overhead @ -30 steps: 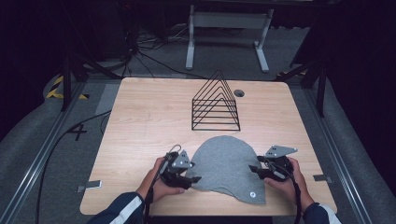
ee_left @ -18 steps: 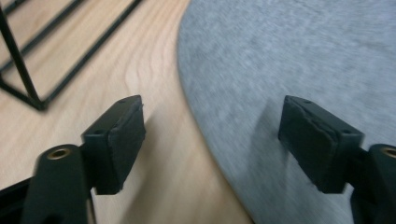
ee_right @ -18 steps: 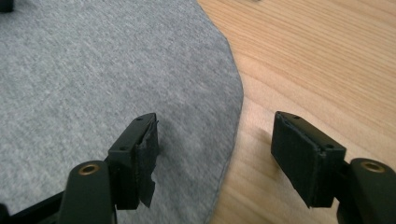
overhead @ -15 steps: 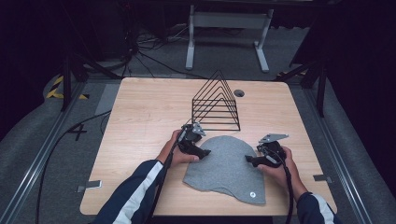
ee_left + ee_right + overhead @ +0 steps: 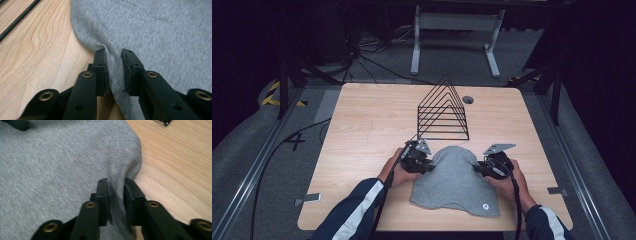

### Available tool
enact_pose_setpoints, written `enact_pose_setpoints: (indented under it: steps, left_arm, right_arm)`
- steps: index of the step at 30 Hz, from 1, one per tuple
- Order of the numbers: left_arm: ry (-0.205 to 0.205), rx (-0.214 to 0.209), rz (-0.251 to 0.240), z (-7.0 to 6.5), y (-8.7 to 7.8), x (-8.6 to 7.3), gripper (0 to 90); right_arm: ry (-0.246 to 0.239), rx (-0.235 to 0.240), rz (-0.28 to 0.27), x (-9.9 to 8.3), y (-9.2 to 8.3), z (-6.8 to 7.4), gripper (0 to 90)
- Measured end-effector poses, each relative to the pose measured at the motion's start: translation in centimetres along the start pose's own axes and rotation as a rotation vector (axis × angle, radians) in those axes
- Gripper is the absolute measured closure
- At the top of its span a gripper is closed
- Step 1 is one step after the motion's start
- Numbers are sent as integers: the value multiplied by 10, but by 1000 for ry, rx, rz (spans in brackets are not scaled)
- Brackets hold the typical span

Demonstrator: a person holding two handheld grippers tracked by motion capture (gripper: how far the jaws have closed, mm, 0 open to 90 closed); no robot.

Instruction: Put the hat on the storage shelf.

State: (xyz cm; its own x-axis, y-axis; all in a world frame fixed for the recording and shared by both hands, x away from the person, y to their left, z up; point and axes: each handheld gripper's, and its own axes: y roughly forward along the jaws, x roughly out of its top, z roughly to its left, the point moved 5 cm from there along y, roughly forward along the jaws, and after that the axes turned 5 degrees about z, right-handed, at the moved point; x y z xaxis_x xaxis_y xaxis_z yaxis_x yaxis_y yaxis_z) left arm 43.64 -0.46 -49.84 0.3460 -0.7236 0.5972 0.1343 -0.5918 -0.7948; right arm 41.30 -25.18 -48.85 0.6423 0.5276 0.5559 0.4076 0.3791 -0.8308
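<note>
We see a grey knit beanie (image 5: 453,178) lying flat on the near half of the wooden table (image 5: 362,130), just in front of a black wire rack (image 5: 443,111). Its fabric is soft heathered jersey, with a small round tag near the hem. Our left gripper (image 5: 428,164) pinches the beanie's left edge, and our right gripper (image 5: 478,169) pinches its right edge.

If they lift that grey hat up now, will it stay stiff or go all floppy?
Probably floppy: the grey hat is soft knit that already puckers where the left hand-held gripper pinches it. It likely sags between both grips and looks light.
</note>
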Motion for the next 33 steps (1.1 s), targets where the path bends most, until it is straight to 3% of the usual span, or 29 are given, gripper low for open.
enact_pose_setpoints:
  steps: [5,8,11,15,21,27,33]
  left_arm:
    - [10,29,-2,-2,0,1,813]
    - [11,33,-29,-4,-4,6,820]
    - [37,51,-59,-8,-15,12,823]
    - [69,73,-80,-13,-28,18,824]
    - [86,111,-146,-18,-55,29,824]
    - [99,149,-175,-13,-79,40,826]
    - [109,177,-238,-8,-107,63,826]
  right_arm:
    - [-16,9,-8,0,0,1,839]
    - [-37,2,-25,0,-4,2,843]
    - [-36,16,-76,3,-18,1,844]
    - [-62,-2,-137,10,-37,3,844]
    - [-93,-21,-197,20,-59,6,844]
    - [-119,-33,-253,39,-78,7,844]
    - [-152,-84,-312,70,-105,4,843]
